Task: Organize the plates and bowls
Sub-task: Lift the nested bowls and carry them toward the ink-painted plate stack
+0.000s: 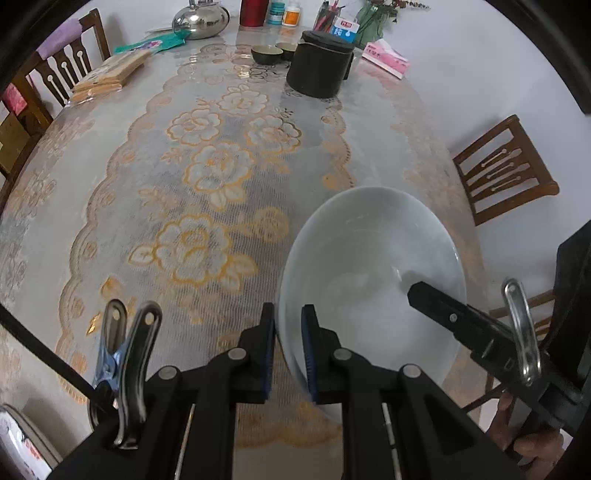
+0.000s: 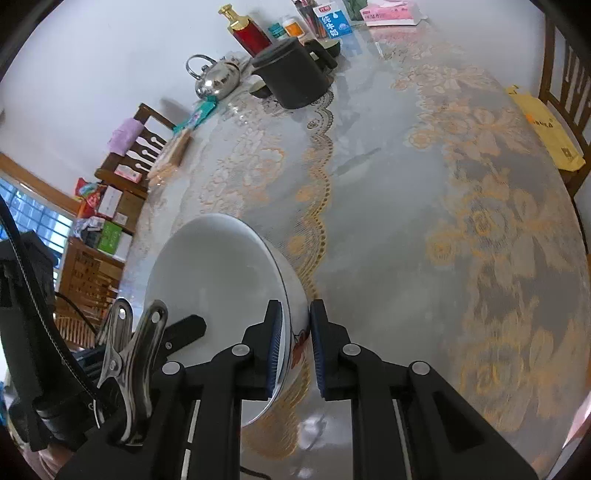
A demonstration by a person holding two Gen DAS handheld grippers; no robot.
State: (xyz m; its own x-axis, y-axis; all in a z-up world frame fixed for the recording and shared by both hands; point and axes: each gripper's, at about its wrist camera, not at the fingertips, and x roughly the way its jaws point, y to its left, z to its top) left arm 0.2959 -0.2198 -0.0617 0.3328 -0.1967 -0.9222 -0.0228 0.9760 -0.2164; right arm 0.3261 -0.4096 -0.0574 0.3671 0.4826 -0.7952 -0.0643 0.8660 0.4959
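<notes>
A large white bowl point(image 1: 369, 266) with a red flower on its outer wall point(image 2: 214, 273) is over the near part of the floral tablecloth point(image 1: 207, 177), tilted in the right wrist view. My left gripper point(image 1: 290, 350) is shut on its near-left rim, one blue pad inside and one outside. On the opposite rim my right gripper point(image 2: 295, 350) is shut on the bowl's wall. Each gripper shows in the other's view: a right fingertip point(image 1: 424, 295) lies inside the bowl, and a left fingertip point(image 2: 188, 326) pokes over the far edge.
At the table's far end stand a black lidded canister point(image 1: 319, 64), a steel kettle point(image 1: 201, 18), small dark cups point(image 1: 266, 53), a red bottle point(image 2: 251, 33) and a milk carton point(image 2: 332, 22). Wooden chairs point(image 1: 506, 168) flank the table; a yellow bag point(image 2: 550, 133) lies at its right edge.
</notes>
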